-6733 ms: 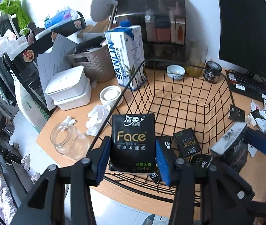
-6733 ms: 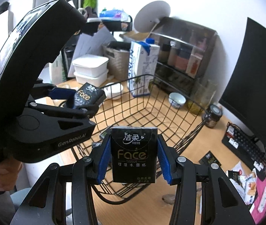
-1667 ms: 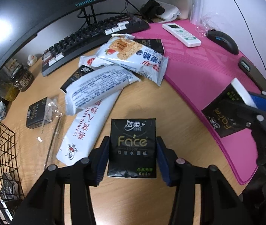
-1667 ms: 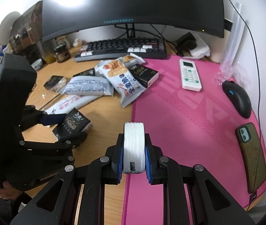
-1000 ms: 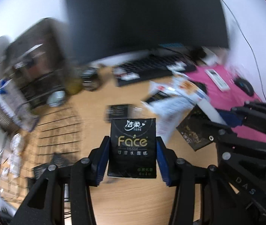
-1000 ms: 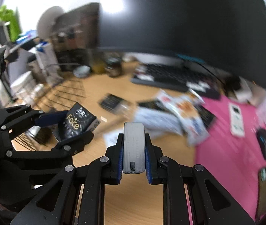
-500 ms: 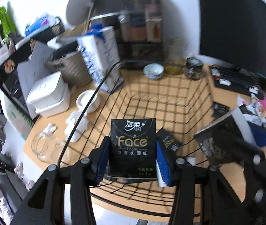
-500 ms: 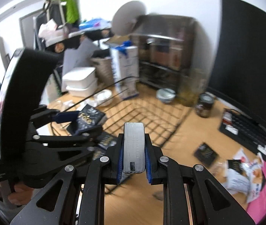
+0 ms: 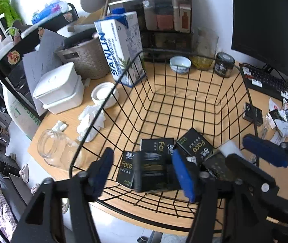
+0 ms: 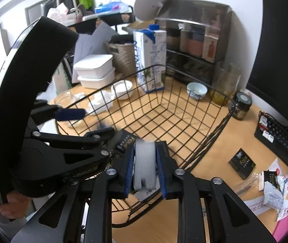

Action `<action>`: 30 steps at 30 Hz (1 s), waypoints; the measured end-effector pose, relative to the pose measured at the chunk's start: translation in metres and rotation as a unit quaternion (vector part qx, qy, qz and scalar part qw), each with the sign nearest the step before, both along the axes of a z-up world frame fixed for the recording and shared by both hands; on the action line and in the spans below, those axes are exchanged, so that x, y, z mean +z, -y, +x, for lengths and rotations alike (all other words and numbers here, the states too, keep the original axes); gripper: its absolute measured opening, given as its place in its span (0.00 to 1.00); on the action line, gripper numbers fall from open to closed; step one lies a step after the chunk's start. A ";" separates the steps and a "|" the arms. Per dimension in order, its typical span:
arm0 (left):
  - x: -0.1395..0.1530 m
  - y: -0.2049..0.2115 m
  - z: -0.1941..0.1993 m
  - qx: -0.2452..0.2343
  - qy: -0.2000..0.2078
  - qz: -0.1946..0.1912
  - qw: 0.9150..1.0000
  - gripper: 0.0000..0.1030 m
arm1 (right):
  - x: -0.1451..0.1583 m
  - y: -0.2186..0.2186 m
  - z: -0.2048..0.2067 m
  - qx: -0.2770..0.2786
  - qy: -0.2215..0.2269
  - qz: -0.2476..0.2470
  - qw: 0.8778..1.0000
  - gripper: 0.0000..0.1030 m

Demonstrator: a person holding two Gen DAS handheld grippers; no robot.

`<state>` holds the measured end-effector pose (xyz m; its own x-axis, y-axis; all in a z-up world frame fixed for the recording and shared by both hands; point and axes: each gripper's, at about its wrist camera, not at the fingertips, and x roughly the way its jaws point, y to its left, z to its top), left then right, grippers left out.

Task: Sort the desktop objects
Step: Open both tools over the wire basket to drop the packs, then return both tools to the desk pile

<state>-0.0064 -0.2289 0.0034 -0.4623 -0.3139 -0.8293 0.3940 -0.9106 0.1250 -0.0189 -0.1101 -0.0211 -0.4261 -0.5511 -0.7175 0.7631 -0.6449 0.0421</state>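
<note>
- Left gripper (image 9: 141, 170): its jaws are opening over the wire basket (image 9: 184, 93); a blurred black tissue pack (image 9: 154, 172) sits between the blue pads, no longer pressed.
- Just beyond those fingers, more black packs (image 9: 194, 145) lie on the basket floor.
- Right gripper (image 10: 145, 168): its jaws are opening, with a white-edged tissue pack (image 10: 145, 167) between the pads; whether they touch it cannot be told.
- Right of the right fingers, a stray black pack (image 10: 242, 163) lies on the desk (image 10: 214, 137).
</note>
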 end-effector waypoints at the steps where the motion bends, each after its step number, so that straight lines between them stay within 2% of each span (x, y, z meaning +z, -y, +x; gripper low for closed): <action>1: 0.002 0.000 0.001 -0.001 -0.005 0.000 1.000 0.68 | 0.002 -0.004 -0.001 -0.002 0.001 -0.006 1.000 0.31; 3: 0.006 -0.003 0.002 -0.005 -0.015 0.002 1.000 0.68 | 0.006 -0.012 -0.001 -0.003 0.008 -0.020 1.000 0.37; 7: 0.019 -0.024 0.005 -0.031 -0.047 -0.007 0.998 0.68 | 0.019 -0.039 0.001 -0.018 0.000 -0.039 0.999 0.40; 10: 0.024 -0.047 0.006 -0.056 -0.054 -0.022 0.997 0.68 | 0.024 -0.063 0.002 -0.036 -0.006 -0.043 0.998 0.42; 17: 0.030 -0.108 0.000 -0.141 -0.059 -0.025 0.988 0.69 | 0.023 -0.157 -0.016 -0.128 -0.012 -0.032 0.991 0.42; 23: 0.016 -0.164 -0.021 -0.201 -0.043 -0.032 0.978 0.72 | 0.002 -0.240 -0.058 -0.215 -0.002 0.010 0.977 0.47; 25: 0.007 -0.186 -0.033 -0.231 -0.030 -0.034 0.972 0.72 | -0.010 -0.264 -0.076 -0.241 -0.001 0.031 0.970 0.47; 30: -0.015 -0.215 -0.055 -0.261 -0.004 -0.035 0.965 0.72 | -0.045 -0.297 -0.121 -0.268 0.022 0.088 0.959 0.47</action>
